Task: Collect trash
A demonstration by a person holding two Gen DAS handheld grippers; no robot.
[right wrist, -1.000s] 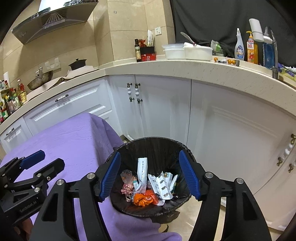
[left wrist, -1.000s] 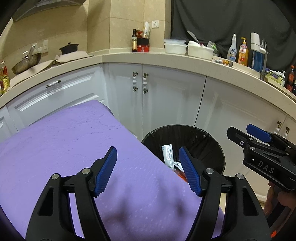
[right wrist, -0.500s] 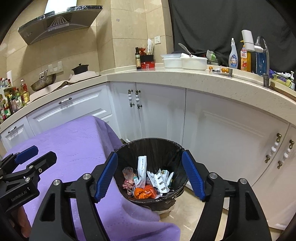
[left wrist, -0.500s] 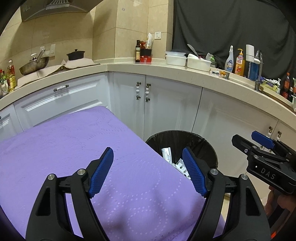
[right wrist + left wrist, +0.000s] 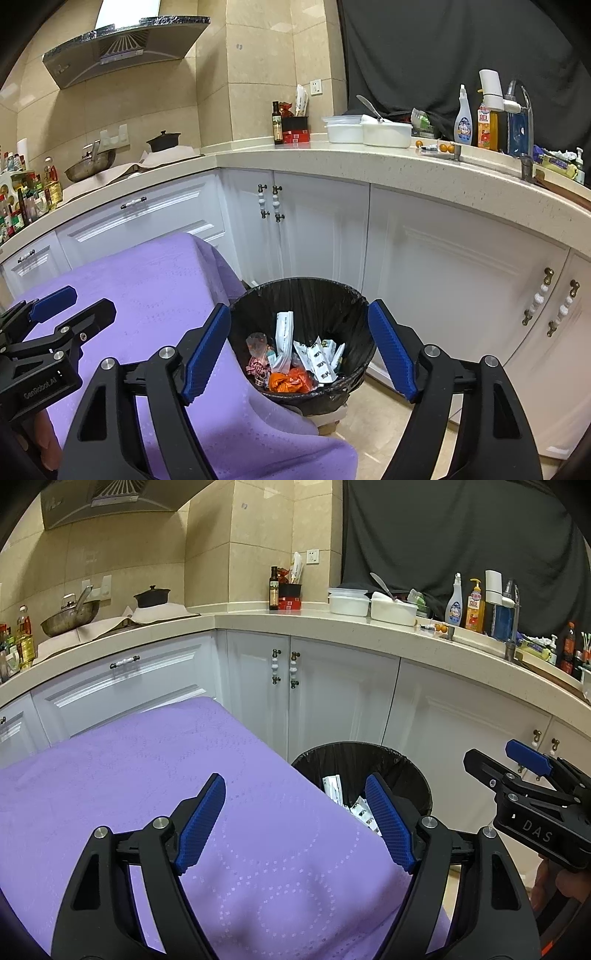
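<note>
A black-lined trash bin (image 5: 317, 295) stands on the floor beside a table with a purple cloth (image 5: 147, 775). Inside it lie several wrappers: white packets (image 5: 317, 356), an orange wrapper (image 5: 290, 380) and a clear one. The bin also shows in the left wrist view (image 5: 369, 757). My left gripper (image 5: 295, 819) is open and empty above the cloth's right edge. My right gripper (image 5: 299, 350) is open and empty above and in front of the bin. Each gripper shows in the other's view, the right one (image 5: 517, 771) and the left one (image 5: 62, 310).
White cabinets (image 5: 317, 236) curve behind the bin under a stone counter (image 5: 332, 158) holding bowls, bottles, a wok and a pot. A range hood (image 5: 118, 48) hangs at upper left. Tan floor (image 5: 388, 435) lies around the bin.
Both grippers have risen and pulled back from the bin, which looks smaller and lower now. Both stay open and empty.
</note>
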